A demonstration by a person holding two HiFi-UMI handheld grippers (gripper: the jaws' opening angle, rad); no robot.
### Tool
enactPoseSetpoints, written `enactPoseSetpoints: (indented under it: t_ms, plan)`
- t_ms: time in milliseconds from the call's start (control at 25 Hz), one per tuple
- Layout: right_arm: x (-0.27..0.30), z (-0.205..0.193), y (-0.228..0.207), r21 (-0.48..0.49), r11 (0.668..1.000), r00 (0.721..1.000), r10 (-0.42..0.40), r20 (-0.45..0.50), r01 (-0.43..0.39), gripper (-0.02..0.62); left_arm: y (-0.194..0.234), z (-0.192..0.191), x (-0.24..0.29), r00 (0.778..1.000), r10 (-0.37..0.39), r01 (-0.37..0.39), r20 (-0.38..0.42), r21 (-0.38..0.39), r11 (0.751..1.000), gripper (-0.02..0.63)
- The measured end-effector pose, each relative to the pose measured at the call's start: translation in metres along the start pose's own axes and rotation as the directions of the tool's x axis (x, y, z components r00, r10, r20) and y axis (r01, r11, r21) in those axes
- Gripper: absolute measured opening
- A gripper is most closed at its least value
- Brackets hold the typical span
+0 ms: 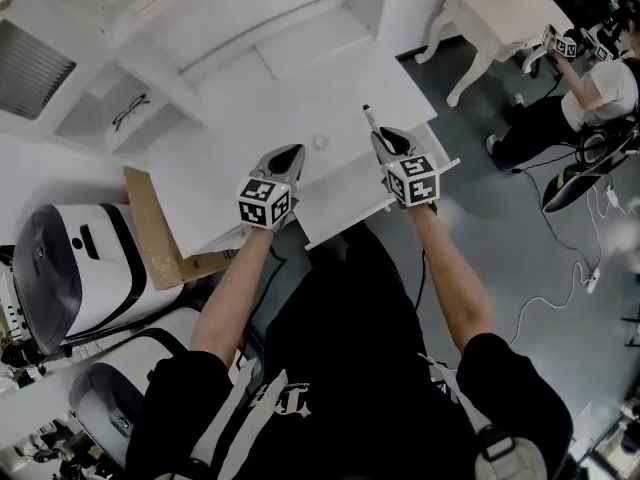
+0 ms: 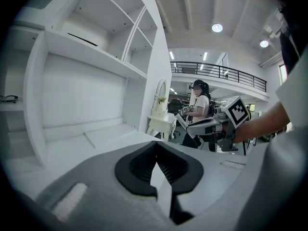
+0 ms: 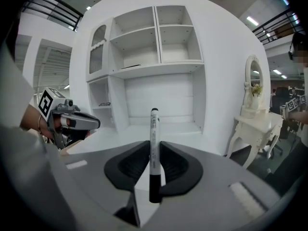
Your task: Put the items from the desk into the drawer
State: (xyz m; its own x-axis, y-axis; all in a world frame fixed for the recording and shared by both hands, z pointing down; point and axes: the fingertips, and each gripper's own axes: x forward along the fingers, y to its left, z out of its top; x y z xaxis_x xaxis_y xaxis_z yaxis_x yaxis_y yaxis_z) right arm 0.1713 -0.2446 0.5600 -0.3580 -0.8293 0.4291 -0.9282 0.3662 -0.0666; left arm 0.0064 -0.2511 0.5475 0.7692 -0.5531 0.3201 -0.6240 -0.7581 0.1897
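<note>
My right gripper (image 1: 382,138) is shut on a white marker with a black cap (image 3: 154,143), which stands upright between the pads. In the head view the marker (image 1: 367,118) pokes out over the white desk (image 1: 300,98). The drawer (image 1: 345,203) is pulled open below both grippers, and no items show inside it. My left gripper (image 1: 290,154) hovers over the desk's front edge, jaws together with nothing in them (image 2: 156,158). A small round white thing (image 1: 320,142) lies on the desk between the grippers. Black glasses (image 1: 130,113) rest on a left shelf of the hutch.
A brown board (image 1: 155,233) leans at the desk's left side, with white machines (image 1: 70,268) beyond it. To the right stands a white dressing table (image 1: 490,18), with a seated person (image 1: 600,88) and cables on the grey floor.
</note>
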Motion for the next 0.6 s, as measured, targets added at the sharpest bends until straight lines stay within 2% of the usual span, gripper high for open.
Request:
enactPoseSetpoints:
  t_ms: [240,600]
  plan:
    - [-0.008,-0.044,-0.007,0.028,0.999,0.998,-0.015,-0.065,0.016,0.071,-0.019,-0.026,0.009,0.999,-0.029,0.029,-0.042,-0.014,0.999,0.0]
    - [0.004,-0.106,-0.012,0.046,0.999,0.986,0.007,-0.166,0.001,0.071,-0.03,-0.054,0.02,0.996,-0.043,0.041,-0.082,-0.036,0.999,0.0]
